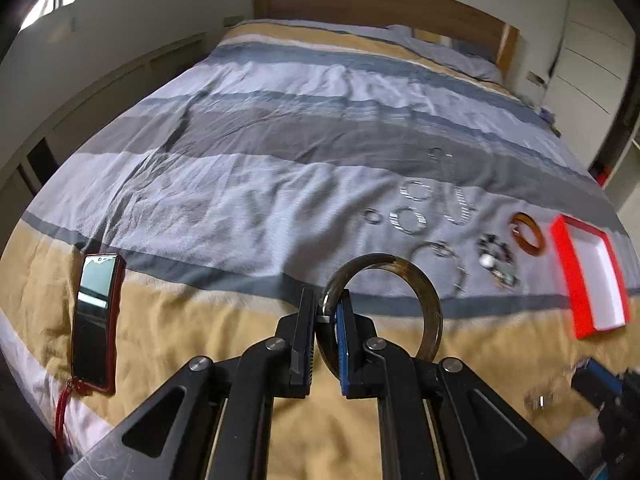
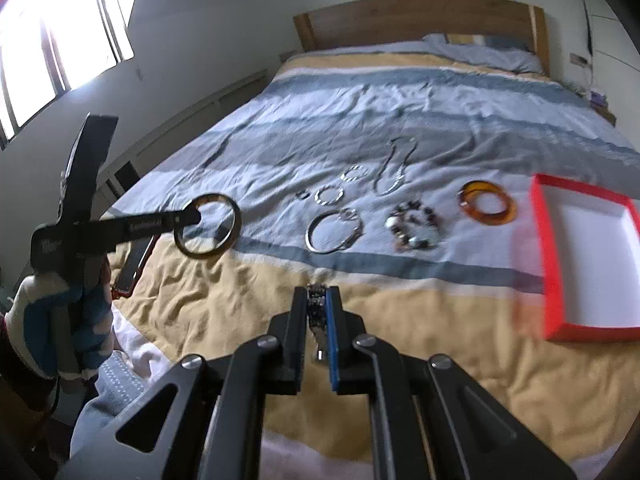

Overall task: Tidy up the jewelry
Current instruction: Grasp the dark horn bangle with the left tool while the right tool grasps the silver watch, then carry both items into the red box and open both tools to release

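Observation:
My left gripper [image 1: 329,307] is shut on a dark translucent bangle [image 1: 424,288] and holds it above the bed; the right wrist view shows that gripper [image 2: 192,216] and bangle [image 2: 236,220] in the air at left. My right gripper [image 2: 318,300] is shut on a small beaded metallic bracelet [image 2: 316,316]. On the bedspread lie a silver bangle [image 2: 320,236], a beaded bracelet [image 2: 416,226], an amber bangle [image 2: 486,202], small sparkly rings [image 2: 330,196] and a thin chain [image 2: 394,168]. An open red box [image 2: 548,248] with a white inside lies at right.
A phone in a red case [image 1: 96,320] lies on the yellow stripe at left. The striped bedspread [image 1: 240,200] is wrinkled. A wooden headboard [image 1: 380,0] stands at the far end. A window [image 2: 52,40] is at left.

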`<action>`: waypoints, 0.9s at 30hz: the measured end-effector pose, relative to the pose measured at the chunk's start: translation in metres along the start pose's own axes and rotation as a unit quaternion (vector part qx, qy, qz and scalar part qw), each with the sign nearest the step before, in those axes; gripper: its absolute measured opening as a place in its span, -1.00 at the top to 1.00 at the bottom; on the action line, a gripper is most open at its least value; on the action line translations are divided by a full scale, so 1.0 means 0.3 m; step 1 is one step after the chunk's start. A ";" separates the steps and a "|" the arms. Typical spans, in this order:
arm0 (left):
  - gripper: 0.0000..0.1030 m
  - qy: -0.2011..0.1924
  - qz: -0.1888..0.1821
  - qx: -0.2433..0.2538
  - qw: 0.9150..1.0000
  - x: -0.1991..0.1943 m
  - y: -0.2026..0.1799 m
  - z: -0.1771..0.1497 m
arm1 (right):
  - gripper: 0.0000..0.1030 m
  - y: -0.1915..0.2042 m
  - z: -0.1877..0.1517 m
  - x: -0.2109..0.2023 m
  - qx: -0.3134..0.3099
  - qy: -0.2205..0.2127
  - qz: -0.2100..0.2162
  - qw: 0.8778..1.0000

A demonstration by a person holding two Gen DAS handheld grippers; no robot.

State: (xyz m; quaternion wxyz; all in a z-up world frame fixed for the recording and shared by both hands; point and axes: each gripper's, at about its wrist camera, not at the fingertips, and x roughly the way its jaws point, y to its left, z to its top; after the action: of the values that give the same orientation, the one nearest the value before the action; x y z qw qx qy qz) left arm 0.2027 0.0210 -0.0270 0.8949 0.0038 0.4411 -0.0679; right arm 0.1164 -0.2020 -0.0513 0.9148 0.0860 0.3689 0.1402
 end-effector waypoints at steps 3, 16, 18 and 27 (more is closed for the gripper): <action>0.82 -0.001 -0.015 0.011 1.000 -0.049 -0.068 -0.022 | 0.84 -0.026 -0.002 -0.090 0.008 -0.018 -0.010 1.000; 0.82 -0.004 -0.085 0.112 0.990 -0.089 -0.617 0.009 | 0.84 -0.427 0.032 -0.392 0.052 -0.064 -0.104 0.991; 0.82 -0.001 -0.095 0.130 0.987 -0.060 -0.722 0.027 | 0.84 -0.528 0.044 -0.407 0.057 -0.062 -0.124 0.989; 0.82 0.021 -0.118 0.209 0.970 0.141 -1.129 0.055 | 0.84 -0.915 0.080 -0.303 0.070 -0.030 -0.154 0.985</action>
State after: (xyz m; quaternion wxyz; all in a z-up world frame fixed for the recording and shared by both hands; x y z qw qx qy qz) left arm 0.1989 -0.3206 -0.0322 0.8504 0.1402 0.4331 -0.2639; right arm 0.1234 -0.4920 -0.0466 0.9280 0.0959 0.3588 -0.0306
